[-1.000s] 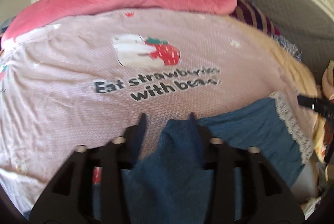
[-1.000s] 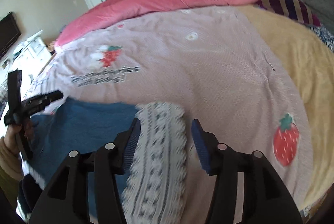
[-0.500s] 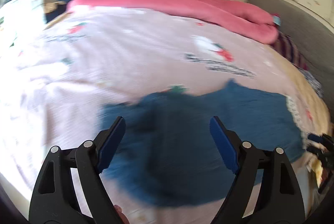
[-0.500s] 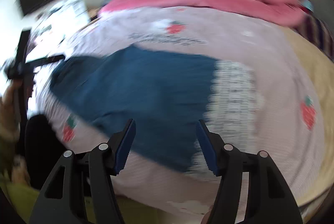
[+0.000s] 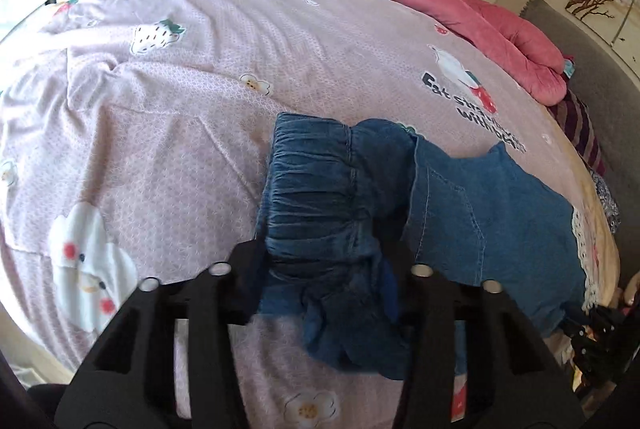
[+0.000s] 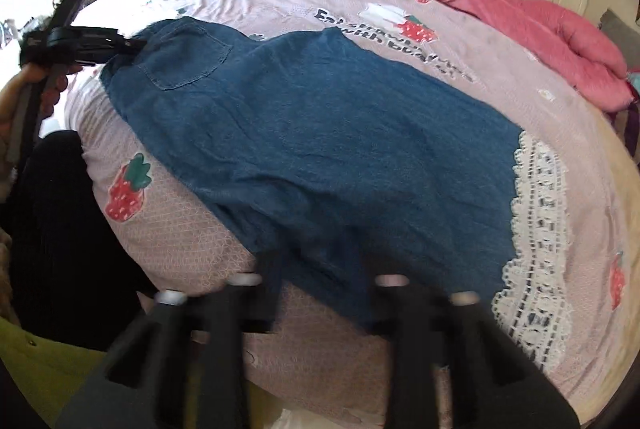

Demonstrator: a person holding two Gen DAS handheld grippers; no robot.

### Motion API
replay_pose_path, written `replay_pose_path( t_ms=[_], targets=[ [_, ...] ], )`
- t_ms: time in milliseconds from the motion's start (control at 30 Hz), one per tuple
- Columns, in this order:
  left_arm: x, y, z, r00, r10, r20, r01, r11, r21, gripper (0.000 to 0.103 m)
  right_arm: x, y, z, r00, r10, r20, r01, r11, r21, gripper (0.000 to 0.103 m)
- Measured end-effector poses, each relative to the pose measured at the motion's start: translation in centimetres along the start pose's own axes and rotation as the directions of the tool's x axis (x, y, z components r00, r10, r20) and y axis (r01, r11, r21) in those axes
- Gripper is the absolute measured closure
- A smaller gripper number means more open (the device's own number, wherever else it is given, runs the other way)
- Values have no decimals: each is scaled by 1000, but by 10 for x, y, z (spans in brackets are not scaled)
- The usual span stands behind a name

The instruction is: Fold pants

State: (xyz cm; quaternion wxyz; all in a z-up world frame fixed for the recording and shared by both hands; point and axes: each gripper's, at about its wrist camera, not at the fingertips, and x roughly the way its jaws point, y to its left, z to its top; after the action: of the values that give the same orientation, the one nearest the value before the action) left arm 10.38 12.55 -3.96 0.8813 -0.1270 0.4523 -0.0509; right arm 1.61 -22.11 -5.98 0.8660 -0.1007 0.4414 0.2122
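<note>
Since the earlier frame both grippers were swung to the near bed edge and their jaws were just closing. The left gripper was clamped on the gathered waistband of the denim pants; the right gripper was pinched on the near leg edge.

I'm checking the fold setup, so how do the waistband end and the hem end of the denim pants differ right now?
The waistband end is plain gathered elastic denim; the hem end carries white lace trim. The waistband end is bunched and pinched in the left gripper, which has just been closing; the hem end lies flat and free on the bedspread. Both are the same blue denim.
</note>
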Motion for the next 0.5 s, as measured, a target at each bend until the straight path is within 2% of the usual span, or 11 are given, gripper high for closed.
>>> replay_pose_path(
  t_ms=[100, 167, 267, 367, 400, 500],
  targets=[
    [3, 2, 15, 1000, 3, 22, -3, 1000, -12, 69, -10, -3, -3, 999, 50, 0, -50, 999, 17, 98],
    [4, 2, 18, 999, 28, 20, -28, 1000, 4, 69, -14, 3, -9, 999, 48, -4, -48, 998, -29, 98],
    [8, 2, 6, 999, 48, 2, -48, 999, 21, 68, -2, 12, -19, 999, 26, -42, -28, 998, -59, 97],
    [3, 6, -5, 999, 49, 9, -50, 998, 35, 67, -1, 12, -22, 999, 37, -31, -39, 999, -37, 93],
    [1, 6, -5, 999, 47, 11, -47, 998, 37, 67, -2, 11, -22, 998, 56, -35, -57, 998, -29, 88],
    [-5, 10, -3, 999, 28, 19, -29, 999, 22, 64, -15, 9, -20, 995, 94, -38, -95, 995, -5, 82]
  ],
)
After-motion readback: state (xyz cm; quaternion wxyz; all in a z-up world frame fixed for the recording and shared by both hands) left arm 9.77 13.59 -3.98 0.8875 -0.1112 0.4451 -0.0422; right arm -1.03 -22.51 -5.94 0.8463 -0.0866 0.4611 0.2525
